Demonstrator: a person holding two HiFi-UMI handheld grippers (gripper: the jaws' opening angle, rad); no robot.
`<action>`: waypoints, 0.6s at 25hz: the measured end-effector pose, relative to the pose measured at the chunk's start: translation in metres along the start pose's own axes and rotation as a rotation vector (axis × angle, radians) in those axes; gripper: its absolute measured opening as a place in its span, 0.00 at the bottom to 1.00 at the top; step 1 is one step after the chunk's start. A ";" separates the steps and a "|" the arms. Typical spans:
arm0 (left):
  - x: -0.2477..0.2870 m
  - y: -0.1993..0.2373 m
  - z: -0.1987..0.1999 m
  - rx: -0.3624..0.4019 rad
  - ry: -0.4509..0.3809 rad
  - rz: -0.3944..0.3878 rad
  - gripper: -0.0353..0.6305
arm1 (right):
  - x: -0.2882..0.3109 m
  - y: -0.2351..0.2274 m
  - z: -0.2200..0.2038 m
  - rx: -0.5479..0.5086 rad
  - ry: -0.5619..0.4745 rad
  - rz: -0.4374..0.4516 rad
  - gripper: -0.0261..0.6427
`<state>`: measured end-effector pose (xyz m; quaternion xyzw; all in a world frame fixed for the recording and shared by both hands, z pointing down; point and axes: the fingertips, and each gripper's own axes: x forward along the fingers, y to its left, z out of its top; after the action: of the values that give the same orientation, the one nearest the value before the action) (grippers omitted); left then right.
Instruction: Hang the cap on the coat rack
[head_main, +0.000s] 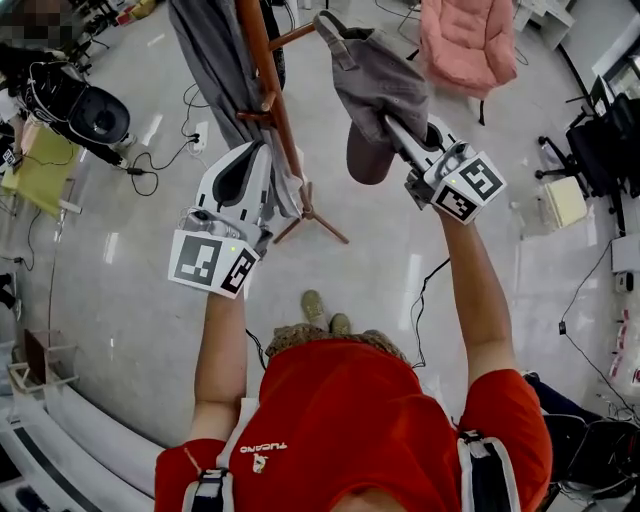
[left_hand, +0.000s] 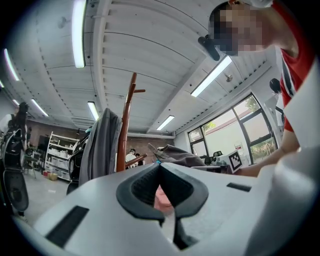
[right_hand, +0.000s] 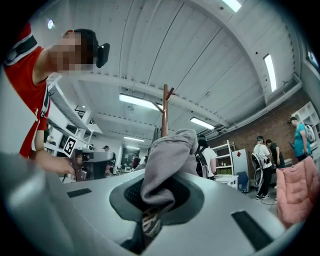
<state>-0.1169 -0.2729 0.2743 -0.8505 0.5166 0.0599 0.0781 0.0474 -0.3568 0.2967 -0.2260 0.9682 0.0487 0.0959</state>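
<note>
Bright ceiling strips (left_hand: 79, 30); fisheye edges, seemingly soft

The cap (head_main: 385, 85), at 1 o'clock in the head view, is plain mid-grey. The rack (head_main: 262, 60) is reddish-brown wood, and the coat (head_main: 205, 55) on it at 11 o'clock is darker grey. The left gripper (head_main: 262, 152) and right gripper (head_main: 392, 125) are white with black pads (right_hand: 125, 192) and black-and-white square markers (head_main: 212, 262). The chair (head_main: 465, 40) at 1 o'clock is pink. The shirt (head_main: 360, 420) at 6 o'clock is red with small white lettering. The shoes (head_main: 322, 312) are olive. The floor (head_main: 120, 290) is pale glossy grey.
</note>
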 end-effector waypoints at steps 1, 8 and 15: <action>0.002 0.005 -0.002 -0.001 -0.002 -0.002 0.06 | 0.005 -0.004 -0.003 0.009 -0.002 0.003 0.10; 0.014 0.034 -0.009 -0.003 -0.019 -0.043 0.06 | 0.030 -0.015 -0.023 0.051 -0.005 0.054 0.10; 0.018 0.056 -0.028 -0.015 -0.012 -0.071 0.06 | 0.043 -0.021 -0.043 0.101 -0.053 0.044 0.10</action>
<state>-0.1572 -0.3195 0.2946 -0.8686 0.4850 0.0658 0.0768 0.0121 -0.4001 0.3284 -0.1983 0.9712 0.0078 0.1316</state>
